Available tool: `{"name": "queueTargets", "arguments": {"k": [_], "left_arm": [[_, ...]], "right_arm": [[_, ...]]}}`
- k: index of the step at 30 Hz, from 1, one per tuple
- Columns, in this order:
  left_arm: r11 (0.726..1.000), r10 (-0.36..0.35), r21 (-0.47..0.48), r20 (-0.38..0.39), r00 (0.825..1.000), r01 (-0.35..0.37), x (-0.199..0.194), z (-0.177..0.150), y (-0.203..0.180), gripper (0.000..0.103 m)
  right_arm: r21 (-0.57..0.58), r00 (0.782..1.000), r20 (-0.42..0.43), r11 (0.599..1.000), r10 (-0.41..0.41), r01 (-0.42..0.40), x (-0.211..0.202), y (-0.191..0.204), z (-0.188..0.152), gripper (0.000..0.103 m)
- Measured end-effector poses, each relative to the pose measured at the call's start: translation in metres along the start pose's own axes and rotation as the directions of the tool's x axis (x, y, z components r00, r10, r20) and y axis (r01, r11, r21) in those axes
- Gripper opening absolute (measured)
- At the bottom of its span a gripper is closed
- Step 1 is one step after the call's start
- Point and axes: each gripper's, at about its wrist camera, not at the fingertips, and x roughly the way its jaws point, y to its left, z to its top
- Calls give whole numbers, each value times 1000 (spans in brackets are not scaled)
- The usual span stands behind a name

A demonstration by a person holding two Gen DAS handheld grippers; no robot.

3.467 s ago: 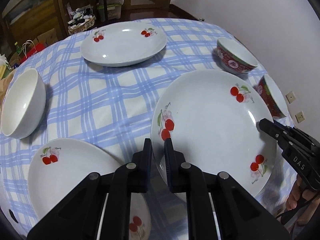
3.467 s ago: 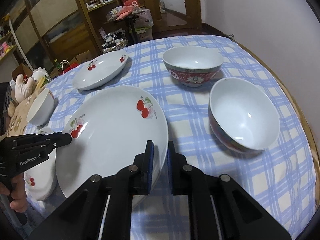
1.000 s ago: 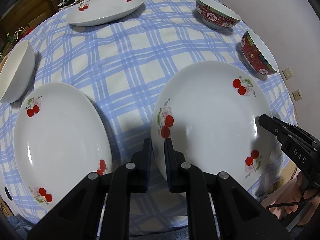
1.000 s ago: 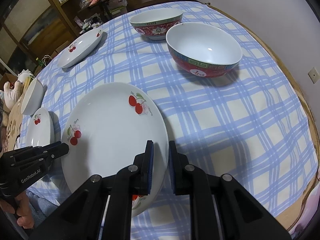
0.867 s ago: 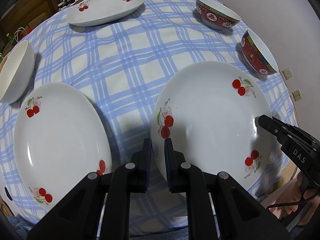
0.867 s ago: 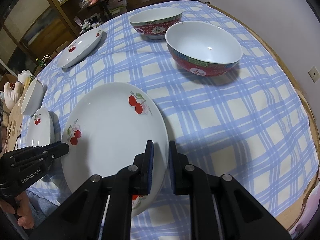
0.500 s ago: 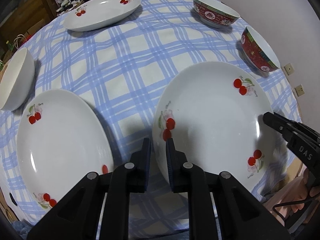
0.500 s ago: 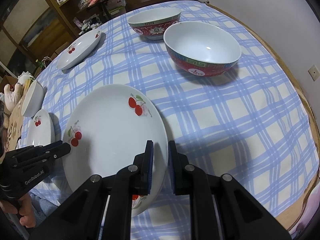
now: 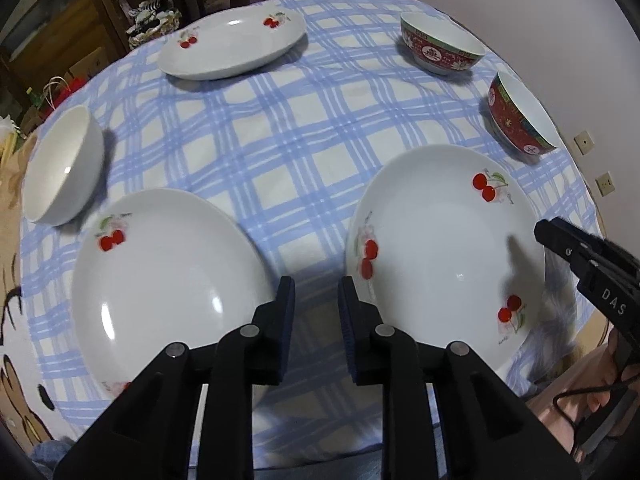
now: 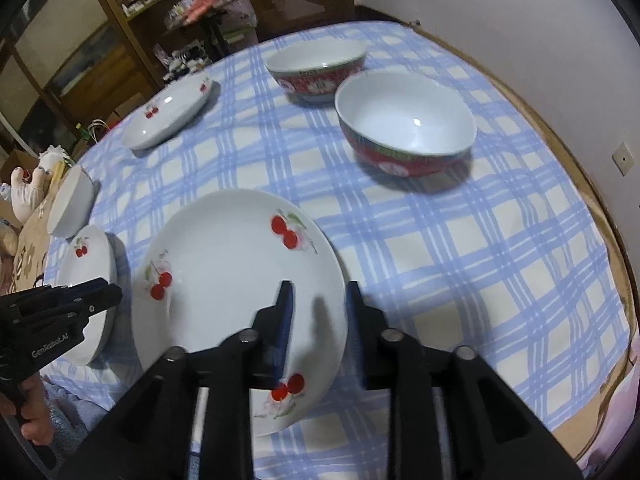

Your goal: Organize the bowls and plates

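Plates point(image 9: 444, 248) and bowls point(image 10: 404, 128) lie scattered, apparently nothing stacked. Left gripper point(image 9: 314, 312) opening, empty; right gripper point(image 10: 318, 320) opening astride near plate's rim.

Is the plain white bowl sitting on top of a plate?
No, the white bowl sits on the checked tablecloth, beside the nearest cherry plate.

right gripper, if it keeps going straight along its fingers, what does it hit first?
Most likely the near cherry plate. The right gripper has its jaws opening, with that plate's right rim between them and the pads not pressing on it. Depth is unclear in the fisheye, but nothing else lies ahead sooner.
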Motion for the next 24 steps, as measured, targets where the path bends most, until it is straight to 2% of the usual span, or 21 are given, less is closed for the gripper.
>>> {"name": "queueTargets", "arguments": {"k": [2, 4, 6, 8, 9, 11, 13, 17, 21, 24], "left_arm": [[999, 32, 2, 7, 999, -32, -9, -2, 6, 27], [999, 49, -2, 22, 999, -49, -20, -2, 14, 31], [998, 66, -7, 41, 997, -65, -32, -1, 20, 44], [996, 91, -27, 71, 993, -89, -45, -1, 28, 69], [994, 102, -38, 84, 991, -99, -51, -1, 32, 73], [993, 114, -53, 99, 989, -109, -60, -1, 39, 87], [992, 117, -63, 102, 988, -111, -66, -2, 48, 96], [987, 147, -81, 87, 985, -140, -73, -3, 69, 96], [983, 132, -143, 81, 988, -120, -82, -4, 99, 96], [979, 147, -157, 88, 985, -132, -87, -3, 117, 96]], "right_arm": [[-12, 999, 34, 1000, 10, -10, -7, 3, 1, 61], [-34, 998, 62, 999, 19, -17, -14, 9, 3, 63], [-59, 996, 86, 998, 30, -25, -19, 17, 5, 79], [-80, 989, 137, 996, 57, -46, -29, 25, 5, 88], [-95, 985, 157, 994, 71, -57, -34, 30, 6, 96], [-116, 979, 187, 991, 85, -64, -41, 40, 8, 103], [-152, 971, 214, 986, 105, -73, -48, 53, 10, 103], [-206, 967, 223, 976, 124, -77, -54, 76, 15, 103], [-244, 963, 231, 966, 141, -83, -57, 95, 18, 103], [-269, 961, 228, 959, 159, -95, -57, 110, 21, 103]]}}
